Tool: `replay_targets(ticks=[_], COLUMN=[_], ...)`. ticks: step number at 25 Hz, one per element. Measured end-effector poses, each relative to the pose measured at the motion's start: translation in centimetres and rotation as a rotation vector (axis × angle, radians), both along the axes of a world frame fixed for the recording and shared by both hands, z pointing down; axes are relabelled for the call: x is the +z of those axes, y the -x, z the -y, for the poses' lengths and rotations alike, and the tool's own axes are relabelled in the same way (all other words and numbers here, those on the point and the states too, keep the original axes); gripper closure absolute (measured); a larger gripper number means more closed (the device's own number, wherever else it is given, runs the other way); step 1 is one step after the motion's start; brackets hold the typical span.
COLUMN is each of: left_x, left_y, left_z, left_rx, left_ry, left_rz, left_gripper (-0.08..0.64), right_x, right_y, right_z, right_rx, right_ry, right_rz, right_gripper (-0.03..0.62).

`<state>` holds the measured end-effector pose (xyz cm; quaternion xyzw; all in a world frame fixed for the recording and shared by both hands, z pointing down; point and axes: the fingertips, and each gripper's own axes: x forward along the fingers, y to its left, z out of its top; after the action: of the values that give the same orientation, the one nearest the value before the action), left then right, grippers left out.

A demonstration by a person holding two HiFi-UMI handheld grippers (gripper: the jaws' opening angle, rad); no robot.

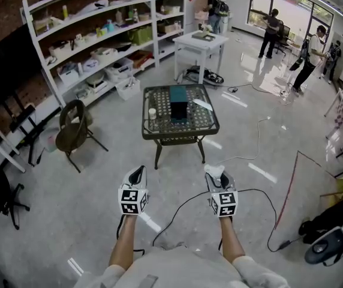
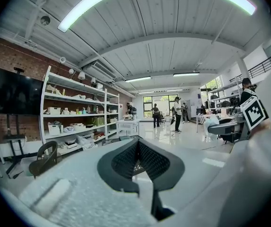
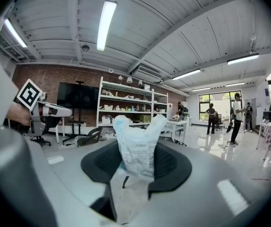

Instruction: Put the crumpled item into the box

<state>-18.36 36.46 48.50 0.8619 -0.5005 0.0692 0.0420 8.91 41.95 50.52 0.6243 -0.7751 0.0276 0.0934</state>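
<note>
Grips crumpled item (image 3: 138,145) in right gripper (image 1: 215,175), left gripper (image 1: 137,174) closed, empty; yet to reach box (image 1: 178,110) on table (image 1: 149,131).

Pale polished floor (image 1: 57,221), white shelving (image 1: 90,44) along a brick wall (image 2: 17,56). A dark metal table (image 1: 159,125) stands mid-room near a brown chair (image 1: 72,128). Windows (image 1: 282,8) light the far end.

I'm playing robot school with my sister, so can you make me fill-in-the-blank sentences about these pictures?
The right gripper holds a crumpled ____ item.
The left gripper holds ____.
The dark box stands on the ____.
Missing words: white; nothing; table.
</note>
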Motion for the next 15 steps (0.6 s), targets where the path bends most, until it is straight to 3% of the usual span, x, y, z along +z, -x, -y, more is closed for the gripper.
replay_targets(ticks=[15], left_x=[1.4], left_y=[-2.6], left_z=[0.7], left_rx=[-0.033], left_ry=[0.017], left_rz=[-0.007], left_gripper=[0.554], right_x=[0.5], right_y=[-1.6], right_z=[2.3], right_rx=[-0.045], right_ry=[-0.004], right_rz=[-0.010], right_gripper=[0.414])
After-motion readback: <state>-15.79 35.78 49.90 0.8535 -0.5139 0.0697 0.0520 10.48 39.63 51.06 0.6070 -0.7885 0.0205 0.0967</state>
